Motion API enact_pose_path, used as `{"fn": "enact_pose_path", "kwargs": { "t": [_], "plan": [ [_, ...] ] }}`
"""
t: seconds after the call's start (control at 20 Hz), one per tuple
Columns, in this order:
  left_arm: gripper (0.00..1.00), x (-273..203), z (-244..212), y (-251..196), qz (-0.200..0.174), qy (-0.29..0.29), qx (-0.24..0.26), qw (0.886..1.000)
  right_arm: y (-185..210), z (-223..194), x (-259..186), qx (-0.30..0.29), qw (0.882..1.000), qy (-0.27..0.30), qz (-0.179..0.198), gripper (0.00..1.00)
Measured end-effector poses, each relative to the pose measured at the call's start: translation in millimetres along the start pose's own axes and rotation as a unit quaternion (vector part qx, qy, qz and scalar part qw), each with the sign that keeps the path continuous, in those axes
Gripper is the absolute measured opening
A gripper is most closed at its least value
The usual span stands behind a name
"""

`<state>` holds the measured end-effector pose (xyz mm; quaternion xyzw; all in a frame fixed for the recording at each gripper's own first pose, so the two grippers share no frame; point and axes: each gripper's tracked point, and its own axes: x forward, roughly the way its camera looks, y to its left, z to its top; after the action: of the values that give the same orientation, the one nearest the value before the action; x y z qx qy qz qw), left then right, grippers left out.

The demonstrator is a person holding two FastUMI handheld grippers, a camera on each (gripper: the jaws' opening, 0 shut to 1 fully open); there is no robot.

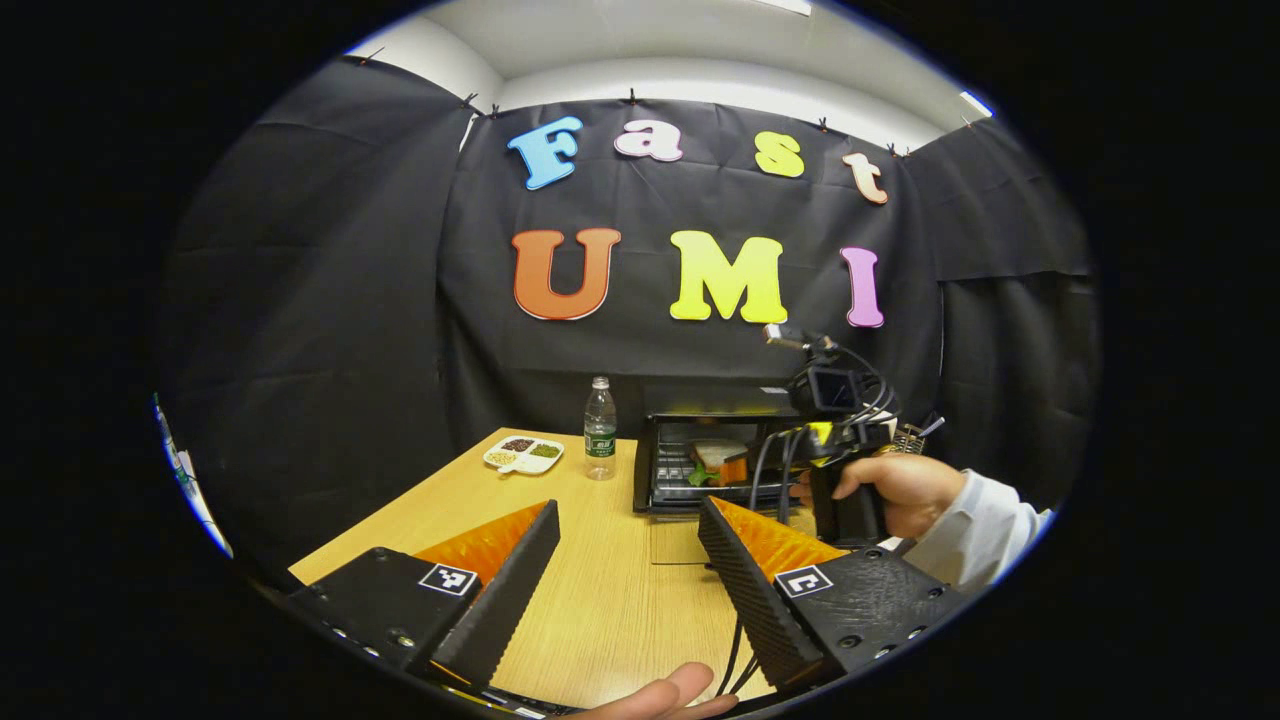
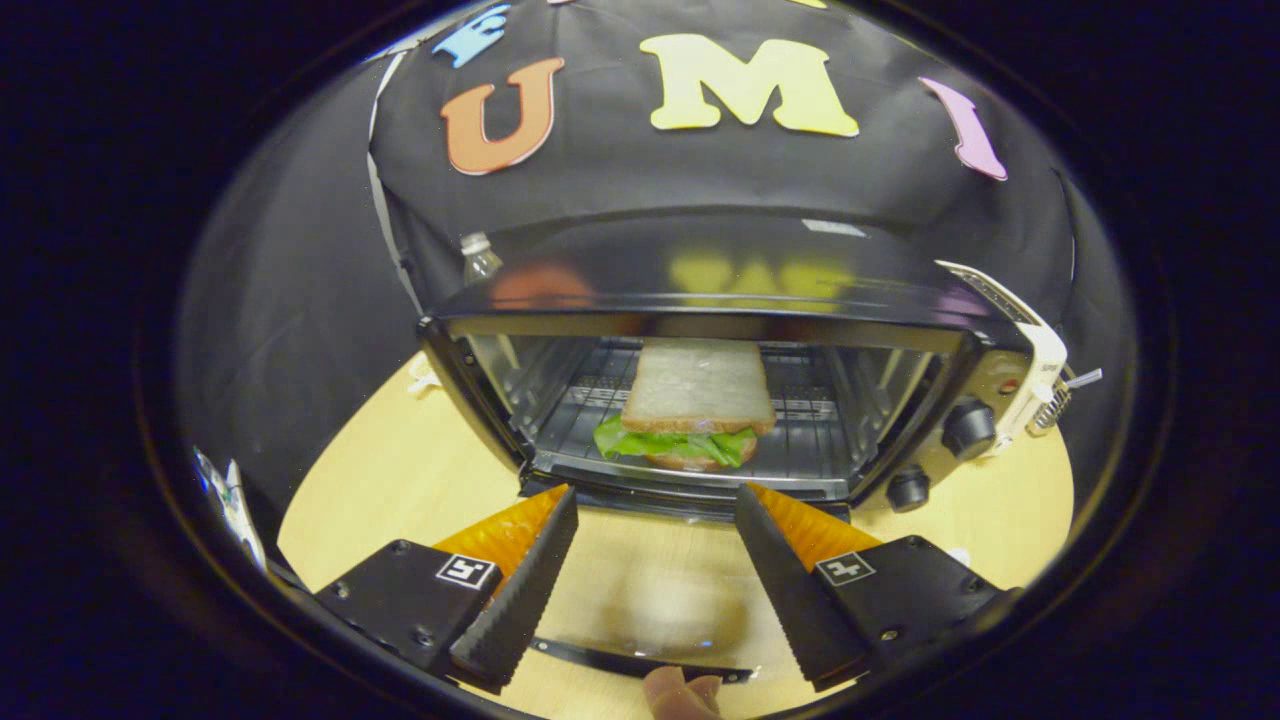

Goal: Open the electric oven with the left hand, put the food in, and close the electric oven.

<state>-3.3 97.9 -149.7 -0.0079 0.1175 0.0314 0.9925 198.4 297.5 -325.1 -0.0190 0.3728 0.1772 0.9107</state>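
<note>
A sandwich (image 2: pixel 698 405) of white bread and lettuce sits on the wire rack inside the electric oven (image 2: pixel 700 290), whose glass door (image 2: pixel 650 600) lies folded down flat toward the camera in the right gripper view. The right tongs (image 2: pixel 655 565) hang spread wide and empty just in front of the oven's mouth, above the lowered door, with the sandwich well clear of both fingers; judged from that, the food is in place and the step now in hand is the retreat before closing. In the left gripper view the left tongs (image 1: pixel 628 560) are likewise released and hold nothing, poised over the wooden desk (image 1: pixel 590 620) some way short of the oven (image 1: pixel 700 460), pointing roughly toward it. Farther off in that view a hand (image 1: pixel 895 492) in a pale sleeve grips the handle of the other gripper in front of the open oven, held level and aimed into the cavity. A water bottle (image 1: pixel 600 428) and a small divided dish (image 1: pixel 524 454) stand on the desk to the left of the oven. The next move looks to call for getting under the front edge of the door and swinging it up until it shuts; which gripper will do that cannot be told.
</note>
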Motion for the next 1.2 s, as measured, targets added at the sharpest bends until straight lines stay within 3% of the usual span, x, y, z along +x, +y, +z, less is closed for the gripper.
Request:
{"fn": "enact_pose_path", "kwargs": {
  "t": [0.2, 0.45, 0.5, 0.55, 0.6, 0.7, 0.75, 0.8, 0.85, 0.9, 0.95, 1.0, 1.05, 1.1, 1.15, 1.2],
  "plan": [
    [0.92, 18, -13, -16, -0.008, 0.023, -0.009, 1.0, -21, 22, -63, -0.01, 0.996, -0.083, -0.012, 1.0],
    [0.93, 47, -32, -45, -0.027, 0.052, -0.017, 0.998, -54, 52, -156, -0.023, 0.981, -0.192, -0.034, 1.0],
    [0.93, 52, -38, -54, -0.032, 0.061, -0.017, 0.997, -64, 61, -173, -0.019, 0.976, -0.214, -0.042, 0.9],
    [0.93, 59, -45, -62, -0.039, 0.071, -0.017, 0.997, -75, 66, -189, -0.013, 0.972, -0.231, -0.052, 1.0],
    [0.93, 64, -53, -71, -0.046, 0.085, -0.018, 0.995, -87, 70, -204, -0.009, 0.967, -0.246, -0.06, 1.0],
    [0.93, 75, -68, -91, -0.062, 0.105, -0.014, 0.992, -102, 76, -236, -0.006, 0.96, -0.27, -0.069, 1.0],
    [0.93, 80, -75, -99, -0.068, 0.112, -0.01, 0.991, -111, 78, -250, -0.009, 0.957, -0.279, -0.076, 0.89],
    [0.93, 84, -84, -108, -0.074, 0.122, -0.007, 0.99, -122, 76, -265, -0.015, 0.954, -0.29, -0.081, 0.9],
    [0.93, 88, -92, -115, -0.078, 0.133, -0.005, 0.988, -130, 78, -277, -0.022, 0.952, -0.294, -0.087, 1.0],
    [0.93, 94, -103, -122, -0.08, 0.146, -0.005, 0.986, -137, 80, -286, -0.026, 0.948, -0.302, -0.096, 1.0],
    [0.93, 98, -113, -129, -0.08, 0.161, -0.006, 0.984, -144, 83, -296, -0.03, 0.945, -0.31, -0.103, 0.9],
    [0.93, 102, -123, -137, -0.081, 0.177, -0.007, 0.981, -153, 82, -302, -0.032, 0.942, -0.314, -0.113, 0.89],
    [0.93, 105, -133, -145, -0.086, 0.191, -0.01, 0.978, -163, 80, -311, -0.031, 0.94, -0.315, -0.126, 1.0],
    [0.93, 106, -140, -153, -0.09, 0.202, -0.011, 0.975, -170, 79, -319, -0.032, 0.939, -0.317, -0.131, 1.0],
    [0.93, 107, -146, -158, -0.091, 0.211, -0.008, 0.973, -174, 78, -327, -0.033, 0.938, -0.319, -0.134, 0.9],
    [0.93, 110, -151, -160, -0.09, 0.217, -0.002, 0.972, -179, 79, -334, -0.033, 0.936, -0.324, -0.135, 1.0]
  ]
}}
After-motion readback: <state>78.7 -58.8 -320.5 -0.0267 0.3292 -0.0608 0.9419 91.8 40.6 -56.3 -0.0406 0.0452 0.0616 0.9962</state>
